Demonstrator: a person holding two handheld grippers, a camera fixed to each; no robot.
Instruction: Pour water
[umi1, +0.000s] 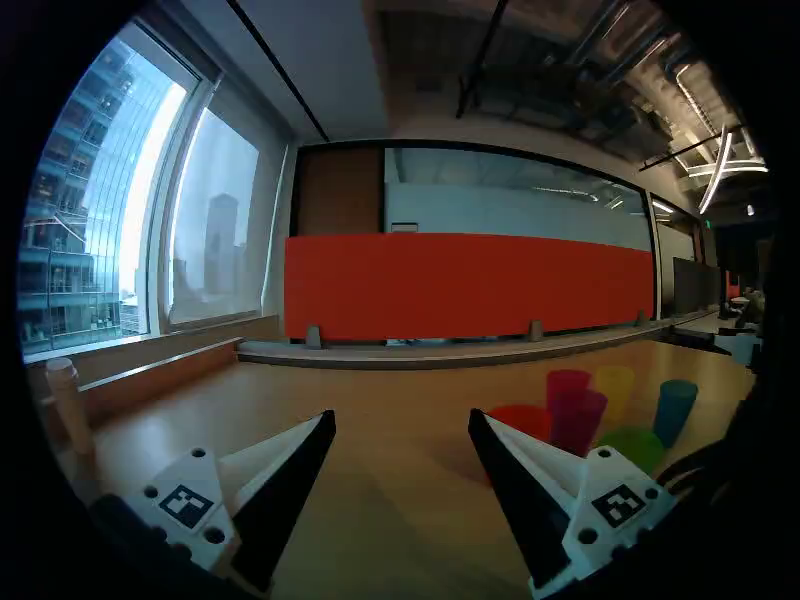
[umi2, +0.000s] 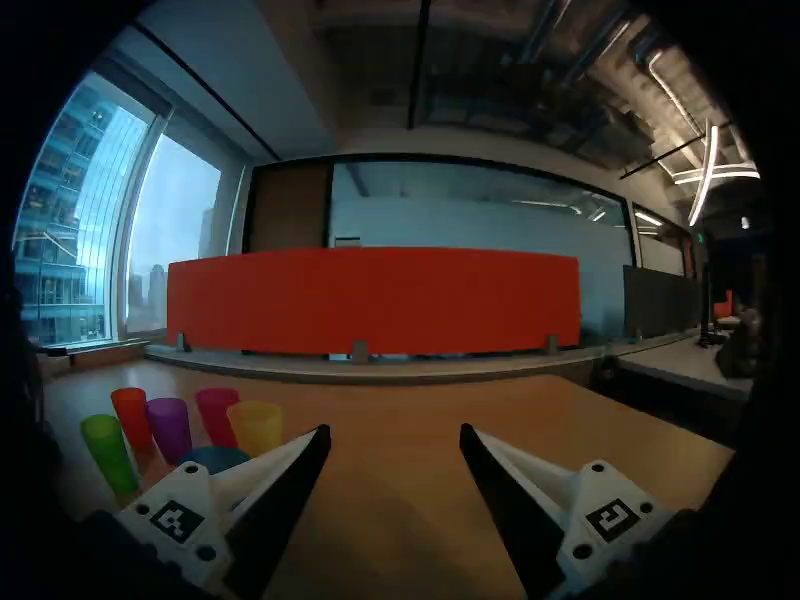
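1. The left tool hangs low over the wooden worktop. Its fingers are spread wide and nothing is between them.
2. In the left gripper view, a cluster of plastic cups stands on the worktop to the right of that tool.
   - The red cup is just behind the tool's right finger.
   - The magenta cup, purple cup and yellow cup sit close together.
   - The teal cup is farthest right.
   - The green cup is nearest.
3. The right tool is also spread wide and empty, low over the worktop.
4. In the right gripper view, the cups stand at the near left. The teal cup is partly hidden behind the left finger.
5. A red partition runs along the worktop's far edge, and tall windows are on the left.
6. I cannot tell whether any cup holds water.
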